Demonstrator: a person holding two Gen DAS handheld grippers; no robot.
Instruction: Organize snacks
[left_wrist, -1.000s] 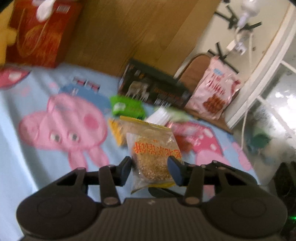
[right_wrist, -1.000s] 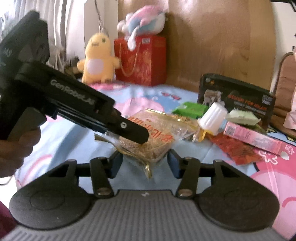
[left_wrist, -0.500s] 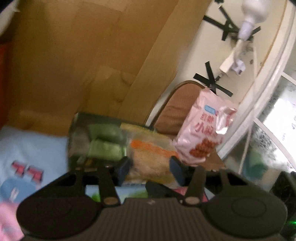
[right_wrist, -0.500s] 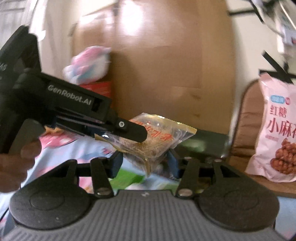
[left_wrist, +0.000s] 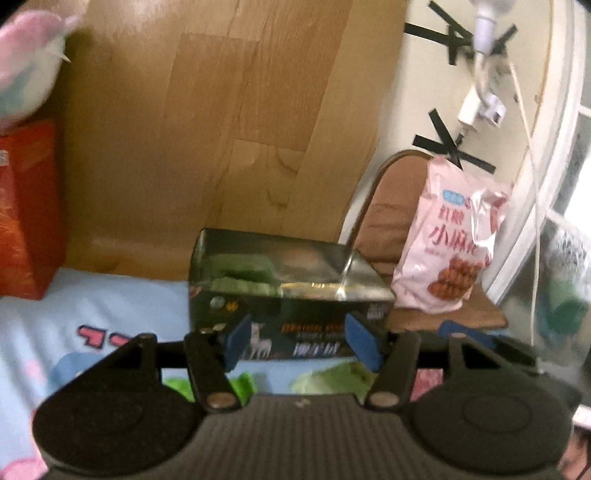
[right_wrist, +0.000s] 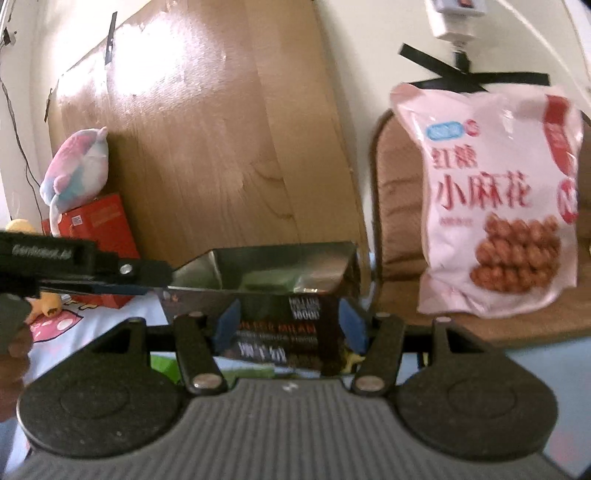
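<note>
A black open-topped box (left_wrist: 295, 306) stands on the blue cartoon bedsheet (left_wrist: 92, 306), just beyond my left gripper (left_wrist: 300, 339). That gripper is open and nothing lies between its blue pads. Green packets (left_wrist: 243, 267) lie inside the box; the rest of its inside is blurred. In the right wrist view the same box (right_wrist: 280, 336) fills the gap ahead of my right gripper (right_wrist: 290, 325), whose jaws are opening with nothing between them. My left gripper (right_wrist: 159, 275) reaches in from the left to the box's rim. A pink snack bag (right_wrist: 498, 206) leans upright on a brown chair (right_wrist: 399, 221).
A wooden board (left_wrist: 221, 129) stands against the wall behind the box. A red gift box (right_wrist: 96, 221) with a plush toy (right_wrist: 77, 166) on top stands at the left. Green packets (left_wrist: 332, 376) lie on the sheet in front of the box. A person's hand (right_wrist: 11, 354) holds the left gripper.
Both grippers carried the clear sesame snack packet up and over to the black box, then opened. The packet is gone from between both pairs of fingers.
</note>
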